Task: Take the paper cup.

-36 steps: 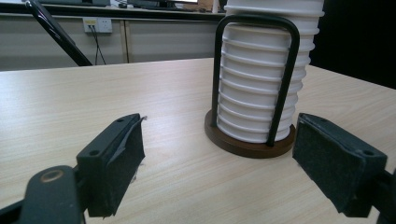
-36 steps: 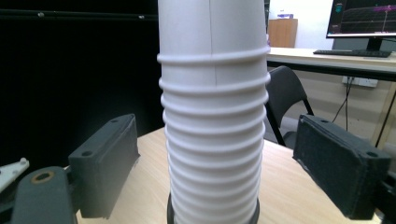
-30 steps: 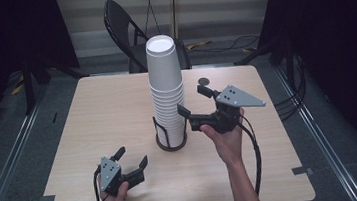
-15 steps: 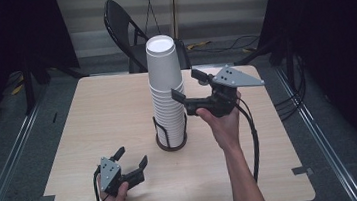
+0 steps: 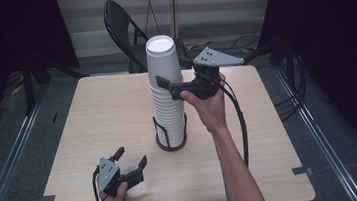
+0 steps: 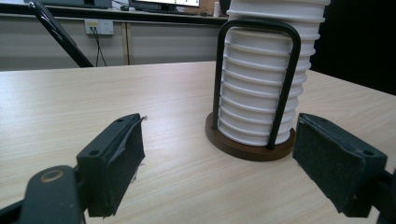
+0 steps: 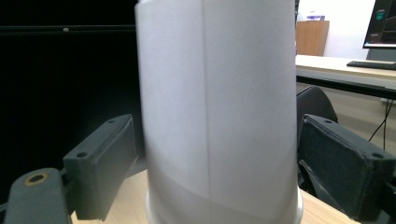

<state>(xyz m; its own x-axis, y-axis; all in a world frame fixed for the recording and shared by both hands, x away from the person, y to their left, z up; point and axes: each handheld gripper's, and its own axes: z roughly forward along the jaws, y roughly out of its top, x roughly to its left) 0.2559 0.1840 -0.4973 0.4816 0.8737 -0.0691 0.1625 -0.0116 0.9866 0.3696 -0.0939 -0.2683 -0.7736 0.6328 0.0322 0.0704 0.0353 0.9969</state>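
A tall stack of white paper cups (image 5: 166, 89) stands upright in a dark wire holder (image 5: 171, 134) near the middle of the wooden table (image 5: 93, 119). Its long axis runs straight up, and the cups sit upside down, so the closed bottom of the top cup (image 5: 160, 44) faces the ceiling. The holder has a round brown base, and its black wire loops reach only partway up the lower cups.

The right gripper (image 5: 177, 88) is raised to the upper part of the stack, coming in from the stack's right side. Its jaws are spread wide, one on each side of the top cup (image 7: 217, 107), and in the right gripper view a gap shows between each pad and the cup wall, so nothing is grasped.

The left gripper (image 5: 130, 163) rests low on the near left part of the table, well apart from the stack, jaws likewise spread and holding nothing. In the left gripper view it faces the holder's base (image 6: 250, 147) and the lower cups
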